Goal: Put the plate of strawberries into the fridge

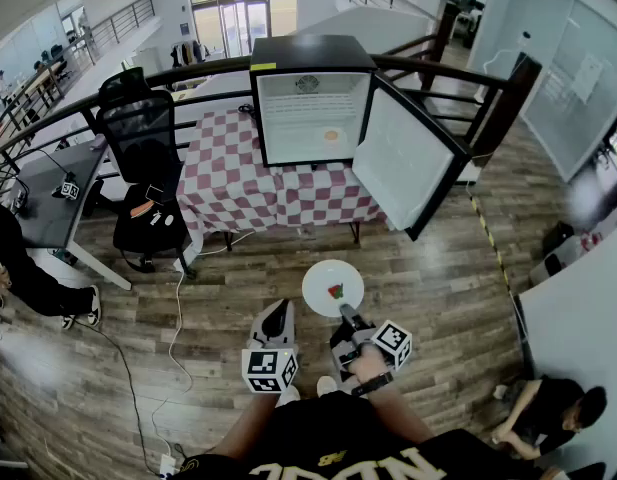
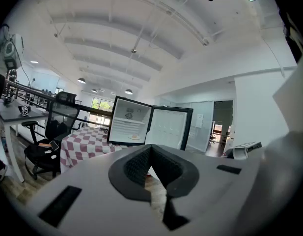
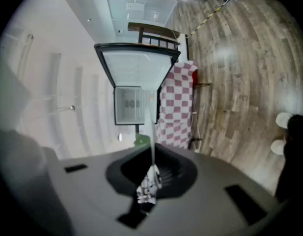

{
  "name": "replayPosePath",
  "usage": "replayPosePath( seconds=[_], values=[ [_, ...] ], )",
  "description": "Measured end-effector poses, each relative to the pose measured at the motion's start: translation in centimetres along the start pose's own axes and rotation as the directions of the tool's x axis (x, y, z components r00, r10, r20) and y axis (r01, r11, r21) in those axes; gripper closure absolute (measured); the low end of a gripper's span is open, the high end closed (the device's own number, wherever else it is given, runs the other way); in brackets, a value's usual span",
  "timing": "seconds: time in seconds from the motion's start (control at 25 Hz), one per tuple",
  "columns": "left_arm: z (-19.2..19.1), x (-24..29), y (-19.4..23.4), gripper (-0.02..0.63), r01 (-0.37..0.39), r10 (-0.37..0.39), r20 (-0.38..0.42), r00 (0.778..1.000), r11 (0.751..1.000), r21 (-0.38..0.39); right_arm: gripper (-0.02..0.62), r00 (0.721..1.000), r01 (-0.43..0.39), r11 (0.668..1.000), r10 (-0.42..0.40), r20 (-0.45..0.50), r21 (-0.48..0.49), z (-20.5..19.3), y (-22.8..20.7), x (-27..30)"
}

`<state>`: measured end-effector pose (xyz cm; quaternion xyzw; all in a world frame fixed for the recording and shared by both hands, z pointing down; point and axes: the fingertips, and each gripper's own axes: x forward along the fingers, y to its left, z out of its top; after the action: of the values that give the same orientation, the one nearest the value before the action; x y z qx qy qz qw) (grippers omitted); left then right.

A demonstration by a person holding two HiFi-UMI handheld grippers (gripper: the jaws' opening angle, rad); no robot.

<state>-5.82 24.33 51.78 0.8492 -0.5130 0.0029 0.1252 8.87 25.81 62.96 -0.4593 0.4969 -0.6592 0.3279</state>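
The plate (image 1: 323, 280) hangs in the air in front of you, above the wooden floor (image 1: 438, 278) and well short of the fridge (image 1: 313, 103). A small red cluster of strawberries (image 1: 335, 291) sits on it, right of its middle, too small to count. The fridge stands on a table with a red-and-white checked cloth (image 1: 238, 183), with its door (image 1: 408, 158) swung wide to the right. A black office chair (image 1: 143, 158) stands left of the table, beside a grey desk (image 1: 58, 208), and dark railings (image 1: 458, 78) run behind them.

Your right gripper (image 1: 346, 313) has its jaws closed on the near rim of the plate. In the right gripper view the plate (image 3: 152, 127) shows edge-on as a thin white line running into the pinched pads (image 3: 147, 181). Your left gripper (image 1: 278, 310) is just left of the plate, apart from it. In the left gripper view its jaws meet with nothing between them.

There is one plate, one fridge, one table, one chair and two grippers. Two other people are in view, one sitting at the lower right (image 1: 548, 408) and one at the left edge (image 1: 23, 273).
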Motion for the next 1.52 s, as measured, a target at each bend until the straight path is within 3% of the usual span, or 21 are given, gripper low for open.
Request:
replayPosePath(
  seconds=[0.28, 0.64, 0.8, 1.0, 1.28, 1.52],
  values=[
    [-1.3, 0.3, -1.3, 0.589, -0.006, 0.006, -0.021, 1.0, 1.0, -0.016, 0.566, 1.0, -0.01, 1.0, 0.01, -0.007, -0.002, 1.0, -0.6, -1.1],
    [-1.4, 3.0, -3.1, 0.589, -0.016, 0.015, -0.024, 1.0, 0.999, -0.031, 0.566, 1.0, -0.026, 1.0, 0.026, -0.005, -0.011, 4.7, -0.5, -1.8],
    [-1.6, 4.3, -4.7, 0.589, -0.005, 0.004, -0.029, 1.0, 1.0, -0.009, 0.566, 0.999, -0.039, 0.999, 0.038, 0.013, 0.029, 6.7, -0.9, -1.8],
    [-2.8, 5.0, -5.5, 0.589, -0.01, 0.011, -0.052, 0.999, 1.0, 0.004, 0.566, 0.999, -0.019, 1.0, 0.019, -0.05, 0.009, 6.4, -2.2, -1.0],
    [-2.2, 7.5, -2.8, 0.589, -0.06, 0.06, -0.04, 0.997, 0.998, 0.001, 0.566, 0.994, 0.009, 1.0, -0.009, -0.108, 0.003, 6.3, -3.5, 2.3],
    [-1.6, 12.6, 0.1, 0.589, -0.03, 0.031, -0.03, 0.999, 0.999, 0.021, 0.566, 0.996, -0.023, 1.0, 0.021, -0.089, -0.019, 7.7, -1.5, 7.5]
  ],
)
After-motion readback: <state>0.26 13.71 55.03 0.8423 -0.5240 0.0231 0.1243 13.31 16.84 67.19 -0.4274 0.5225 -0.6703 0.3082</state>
